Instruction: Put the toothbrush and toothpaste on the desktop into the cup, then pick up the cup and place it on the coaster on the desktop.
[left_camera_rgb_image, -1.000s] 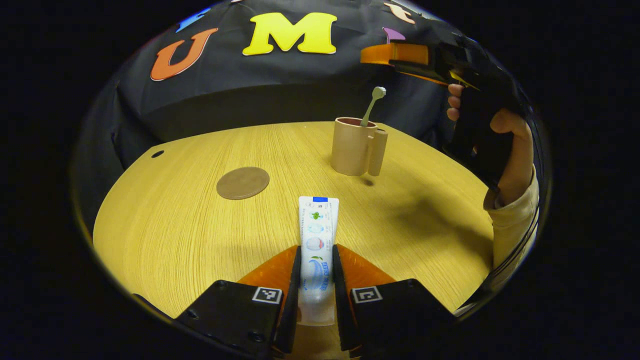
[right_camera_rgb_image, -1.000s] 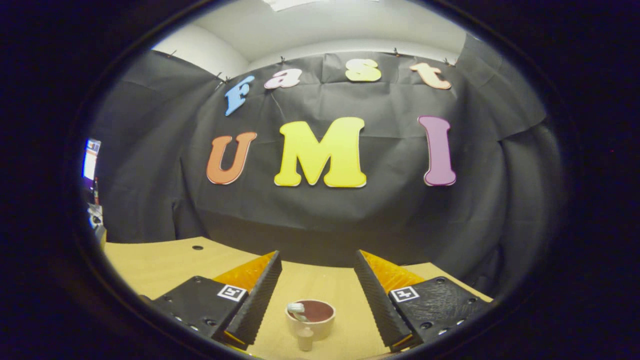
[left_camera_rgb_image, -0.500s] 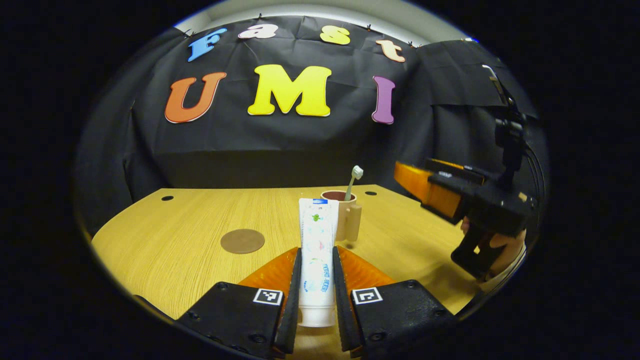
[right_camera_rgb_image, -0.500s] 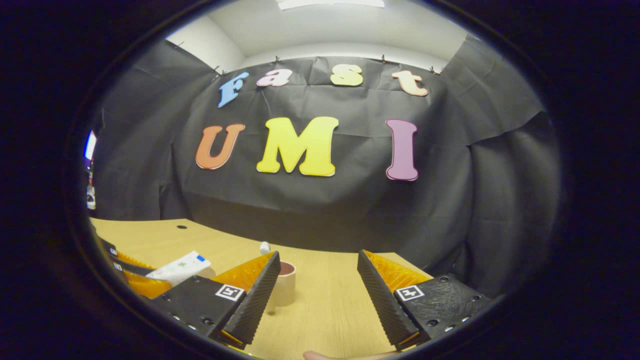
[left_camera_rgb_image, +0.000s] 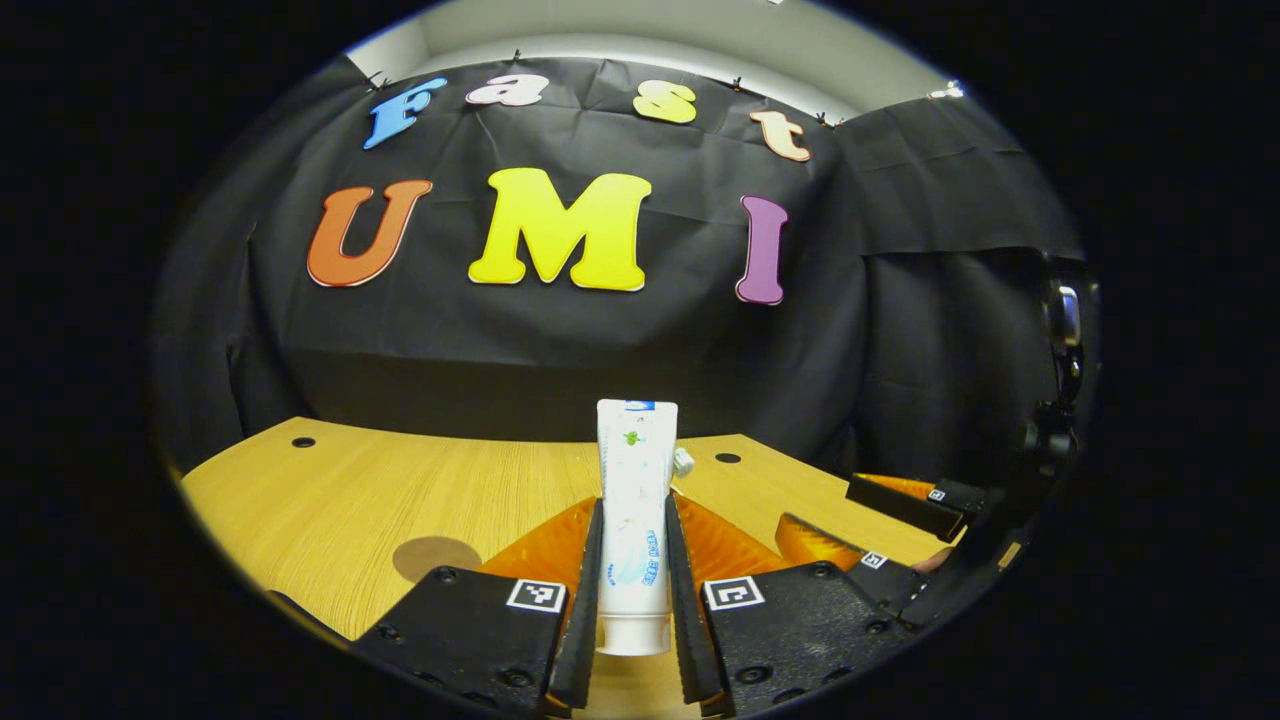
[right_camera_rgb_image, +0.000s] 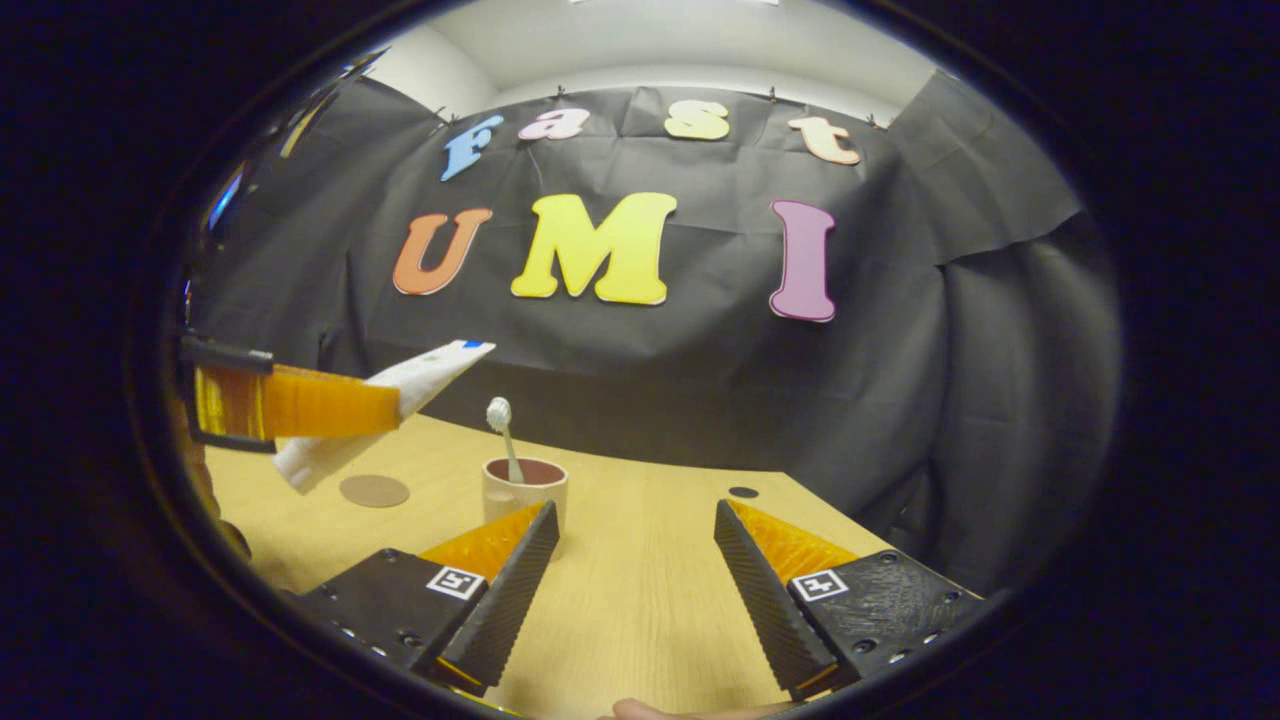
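left gripper (left_camera_rgb_image: 633, 590) pinches toothpaste (left_camera_rgb_image: 634, 500) above coaster (right_camera_rgb_image: 374, 490); right gripper (right_camera_rgb_image: 632, 590) spread near cup (right_camera_rgb_image: 524, 489).

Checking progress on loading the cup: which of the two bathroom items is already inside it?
The toothbrush: it stands in the cup, bristles up. The toothpaste is clamped in the left gripper, off the table.

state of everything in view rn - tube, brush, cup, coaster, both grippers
toothpaste: held between the left gripper's fingers, lifted off the desk
toothbrush: standing in the cup, head up
cup: upright on the desk, not on the coaster
coaster: flat on the desk, bare
left gripper: shut on the toothpaste
right gripper: open, holding nothing
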